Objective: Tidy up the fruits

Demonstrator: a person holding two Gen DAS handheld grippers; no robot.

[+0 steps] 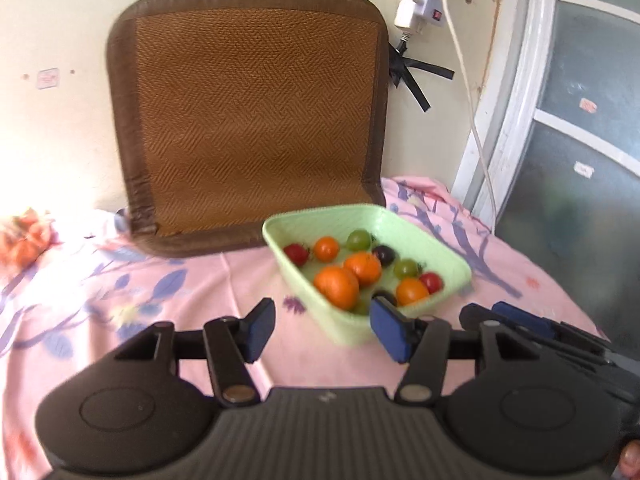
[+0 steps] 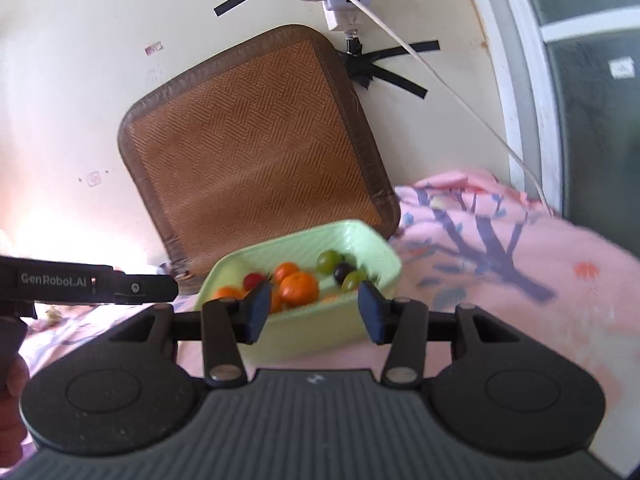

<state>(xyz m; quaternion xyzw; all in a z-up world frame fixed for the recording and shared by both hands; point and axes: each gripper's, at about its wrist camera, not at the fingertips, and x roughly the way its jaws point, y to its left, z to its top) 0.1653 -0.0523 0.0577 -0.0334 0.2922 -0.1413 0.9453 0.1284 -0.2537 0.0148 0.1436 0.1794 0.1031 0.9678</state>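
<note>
— What do the left tongs [image 1: 322,330] show?

— They stand partly open with nothing between the blue pads, poised above the pink flowered cloth [image 1: 120,300] just short of the green basket [image 1: 448,248]. One pad overlaps the basket's near rim in the left view.

— And the right tongs [image 2: 316,312]?

— Also partly open and empty, low in front of the basket's near wall. From this side the left tongs' black body juts in at the left edge, and part of a hand [image 2: 12,408] shows below it.

— Where is the fruit?

— In the basket: oranges [image 1: 336,286], red tomatoes [image 1: 297,253], green grapes [image 1: 358,239] and a dark fruit [image 1: 385,255], loosely mixed. More orange fruit [image 1: 24,236] lies blurred far left on the cloth, well apart.

— Behind that?

— A brown woven mat [image 1: 248,120] leans against the cream wall, its bottom edge on the cloth just behind the basket. Above right, a white power strip [image 1: 416,8] and cable [image 1: 464,80] hang, held with black tape [image 1: 412,72], beside a window frame.
</note>
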